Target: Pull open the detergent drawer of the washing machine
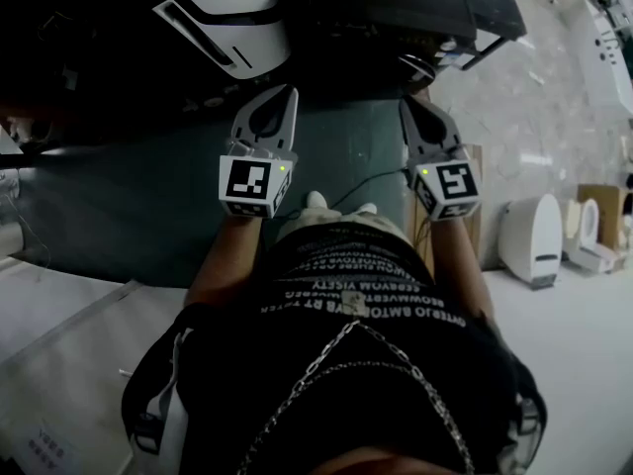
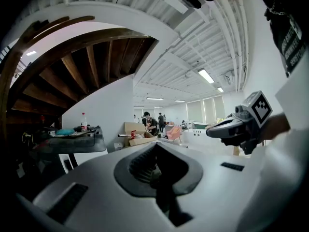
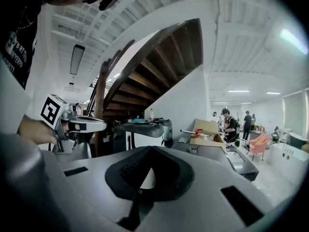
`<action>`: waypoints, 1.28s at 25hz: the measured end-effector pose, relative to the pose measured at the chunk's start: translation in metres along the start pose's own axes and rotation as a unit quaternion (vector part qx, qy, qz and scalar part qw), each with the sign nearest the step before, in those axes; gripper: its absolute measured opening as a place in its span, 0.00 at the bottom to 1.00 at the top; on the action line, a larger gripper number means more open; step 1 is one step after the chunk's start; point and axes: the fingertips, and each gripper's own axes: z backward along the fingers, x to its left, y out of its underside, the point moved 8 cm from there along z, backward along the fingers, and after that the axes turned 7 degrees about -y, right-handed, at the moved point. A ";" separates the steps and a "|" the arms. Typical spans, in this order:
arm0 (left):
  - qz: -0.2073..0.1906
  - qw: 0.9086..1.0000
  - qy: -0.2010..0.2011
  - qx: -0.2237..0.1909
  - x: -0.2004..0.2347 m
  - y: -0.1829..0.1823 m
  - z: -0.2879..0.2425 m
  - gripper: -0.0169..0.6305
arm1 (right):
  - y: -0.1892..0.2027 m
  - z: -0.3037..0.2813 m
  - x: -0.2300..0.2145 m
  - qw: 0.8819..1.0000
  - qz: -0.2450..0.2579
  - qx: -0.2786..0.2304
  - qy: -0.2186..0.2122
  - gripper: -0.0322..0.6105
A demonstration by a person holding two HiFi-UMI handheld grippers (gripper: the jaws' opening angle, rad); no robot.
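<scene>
Hovering abreast — left tool point(image 1: 287, 93), right tool point(image 1: 407, 105) closed.

The left hand-held gripper point(image 1: 283, 102) and right hand-held gripper point(image 1: 411, 109) are apart, with bare green floor point(image 1: 148, 206) between them. At twelve o'clock a dark machine point(image 1: 396, 8) blocks the way, and a white casing point(image 1: 237, 18) sits at eleven. Pale floor at three o'clock is open as far as the white appliances point(image 1: 534, 236).

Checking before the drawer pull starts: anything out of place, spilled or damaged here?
Nothing stands out. No spill or damage shows. The left gripper and right gripper are both shut and empty, held side by side in the air, touching nothing. Ahead of them the head view is too dark to judge.
</scene>
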 end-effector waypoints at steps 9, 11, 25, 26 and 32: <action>0.006 1.000 0.009 -0.007 0.029 0.006 0.003 0.03 | -0.007 -0.018 0.018 1.000 -0.006 0.012 0.014 0.05; 0.008 1.000 0.013 -0.006 0.038 0.008 0.005 0.03 | -0.009 -0.022 0.025 1.000 -0.003 0.012 0.013 0.05; 0.018 1.000 0.019 0.011 0.066 0.032 0.010 0.03 | -0.011 -0.035 0.045 1.000 -0.003 0.026 0.012 0.05; 0.020 1.000 0.017 0.012 0.067 0.033 0.010 0.03 | -0.012 -0.037 0.045 1.000 -0.002 0.024 0.007 0.05; 0.020 1.000 0.000 0.017 0.076 0.034 0.011 0.03 | -0.011 -0.052 0.042 1.000 -0.006 0.021 -0.012 0.05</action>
